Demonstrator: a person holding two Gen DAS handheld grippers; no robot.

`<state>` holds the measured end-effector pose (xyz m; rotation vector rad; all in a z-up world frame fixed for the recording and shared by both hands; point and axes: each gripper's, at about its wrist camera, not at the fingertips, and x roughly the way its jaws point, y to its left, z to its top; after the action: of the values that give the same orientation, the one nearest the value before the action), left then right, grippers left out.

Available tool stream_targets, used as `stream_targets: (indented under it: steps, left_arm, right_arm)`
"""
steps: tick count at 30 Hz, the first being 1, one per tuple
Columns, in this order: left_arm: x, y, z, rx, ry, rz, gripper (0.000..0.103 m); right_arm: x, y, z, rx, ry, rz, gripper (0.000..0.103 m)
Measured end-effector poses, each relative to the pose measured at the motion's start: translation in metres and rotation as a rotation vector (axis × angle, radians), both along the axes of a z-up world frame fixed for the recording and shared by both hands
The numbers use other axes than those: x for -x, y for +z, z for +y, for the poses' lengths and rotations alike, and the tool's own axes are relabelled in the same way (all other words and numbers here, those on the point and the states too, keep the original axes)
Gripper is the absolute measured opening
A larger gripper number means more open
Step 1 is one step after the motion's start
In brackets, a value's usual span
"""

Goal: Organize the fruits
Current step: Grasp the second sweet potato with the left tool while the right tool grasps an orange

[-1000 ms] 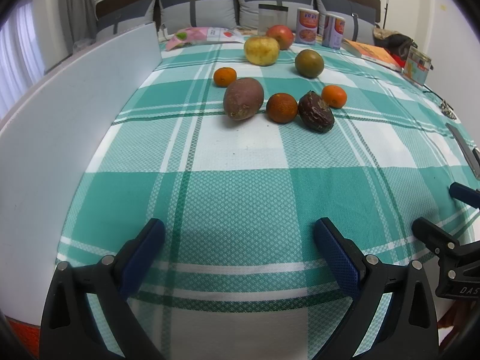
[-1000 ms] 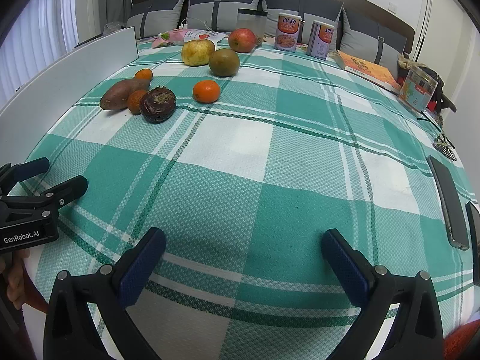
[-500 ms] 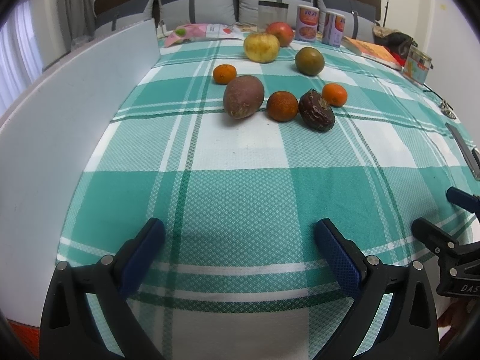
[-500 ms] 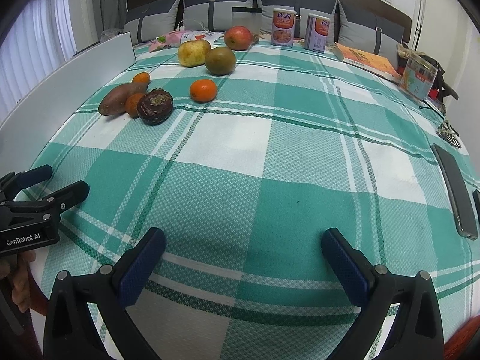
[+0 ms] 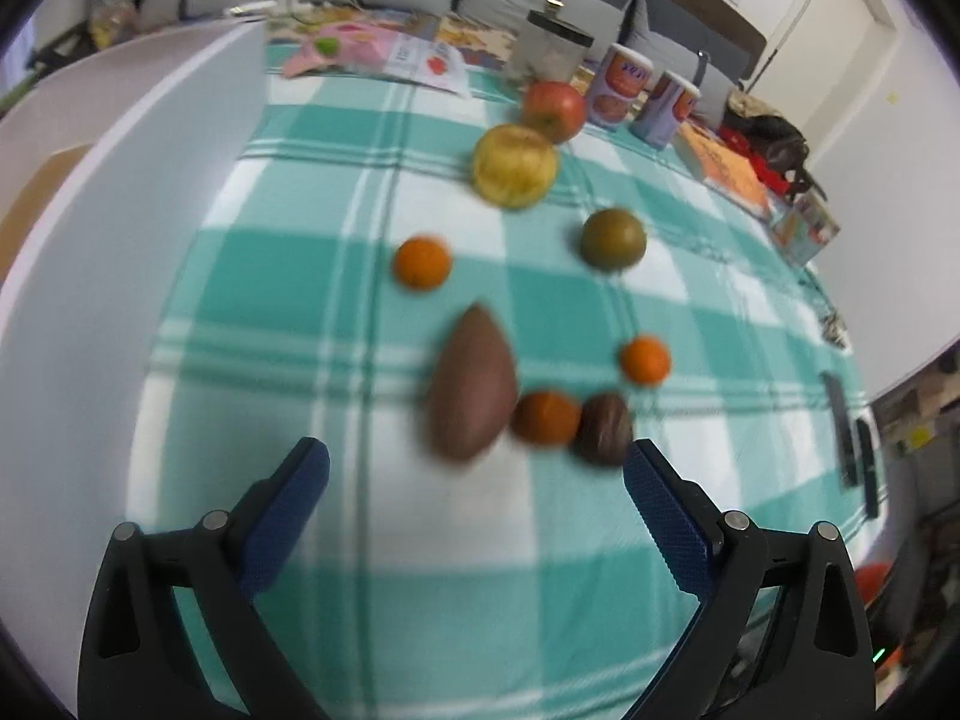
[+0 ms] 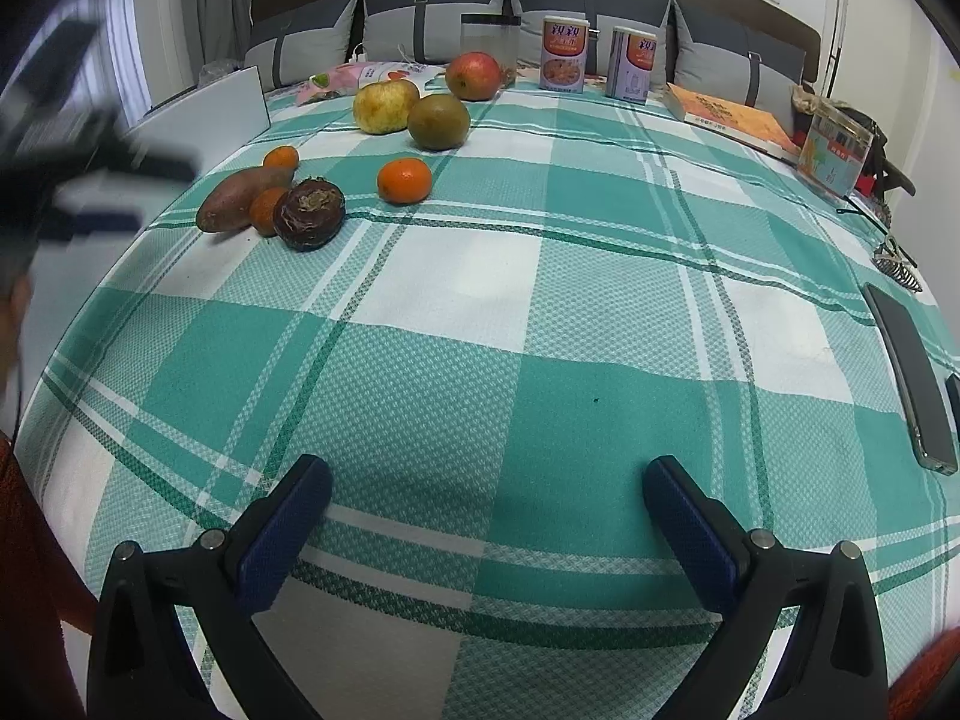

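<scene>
left gripper hangs with jaws wide apart just short of the sweet potato, orange and dark fruit; right gripper gapes empty over the cloth.

Teal-and-white checked cloth across mid-frame; upper left, three orange tangerines, a red apple, a yellow apple, a brown sweet potato.

The sweet potato lay left of the passion fruit; two cans stood behind the apple.
</scene>
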<state>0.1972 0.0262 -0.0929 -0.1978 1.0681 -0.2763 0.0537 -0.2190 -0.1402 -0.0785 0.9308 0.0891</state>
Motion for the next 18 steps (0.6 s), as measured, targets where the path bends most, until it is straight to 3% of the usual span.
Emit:
stream_targets:
  steps: [3, 5, 7, 9, 12, 16, 18]
  left_arm:
    - [-0.027, -0.007, -0.015, -0.046, -0.016, 0.036, 0.098]
    - [-0.036, -0.014, -0.022, -0.079, -0.014, 0.056, 0.091]
    - [-0.045, -0.027, -0.022, -0.086, 0.004, 0.111, 0.050]
    - [-0.048, -0.038, -0.015, -0.029, 0.023, 0.154, 0.048]
    - [-0.041, -0.034, -0.009, -0.010, 0.030, 0.117, 0.041]
    - [-0.018, -0.029, 0.007, -0.033, 0.049, 0.083, 0.041]
    - [0.001, -0.026, 0.017, -0.035, 0.052, 0.085, 0.041]
  right_arm:
    - [0.000, 0.000, 0.000, 0.000, 0.002, 0.006, 0.103]
    - [-0.001, 0.000, 0.000, 0.001, 0.005, 0.009, 0.103]
    - [-0.001, 0.000, 0.000, 0.000, 0.010, 0.010, 0.103]
    - [0.000, 0.000, 0.000, 0.001, 0.013, 0.010, 0.103]
    - [0.000, 0.000, -0.001, 0.000, 0.013, 0.010, 0.103]
    - [-0.002, 0.002, -0.004, -0.013, 0.038, 0.036, 0.103]
    - [-0.006, 0.007, -0.011, -0.071, 0.044, 0.055, 0.103]
